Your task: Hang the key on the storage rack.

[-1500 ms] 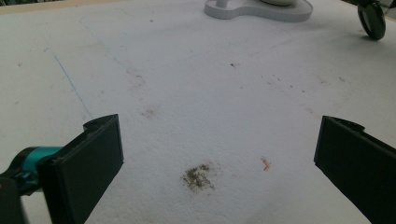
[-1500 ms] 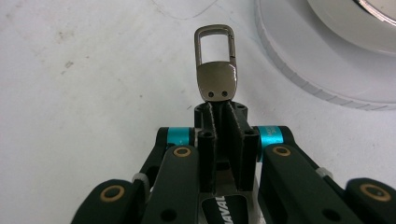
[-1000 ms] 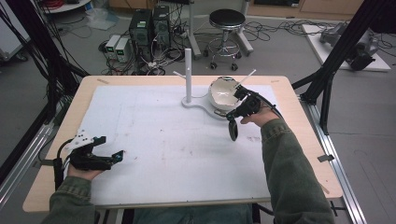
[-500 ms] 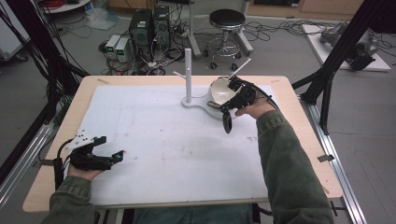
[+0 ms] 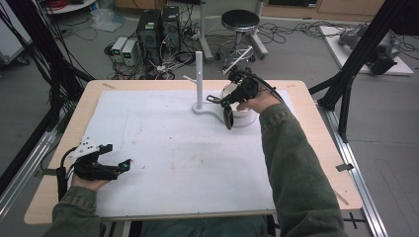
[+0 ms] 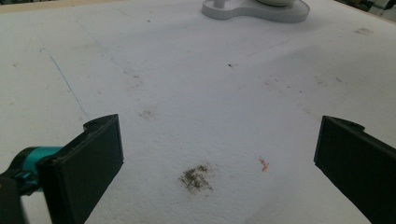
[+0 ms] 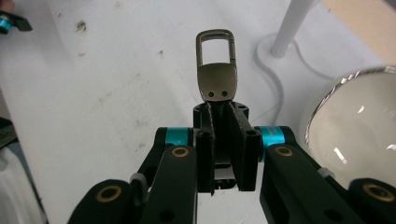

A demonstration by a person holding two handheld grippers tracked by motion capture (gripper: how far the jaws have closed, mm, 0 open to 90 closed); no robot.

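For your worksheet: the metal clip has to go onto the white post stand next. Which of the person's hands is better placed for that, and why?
The right. The right gripper is shut on the metal clip and hangs beside the white post stand. The left gripper rests open and empty at the near left of the table, far from the stand.

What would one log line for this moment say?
right gripper: shut on metal clasp, beside white stand | left gripper: open, nothing between jaws, over white mat
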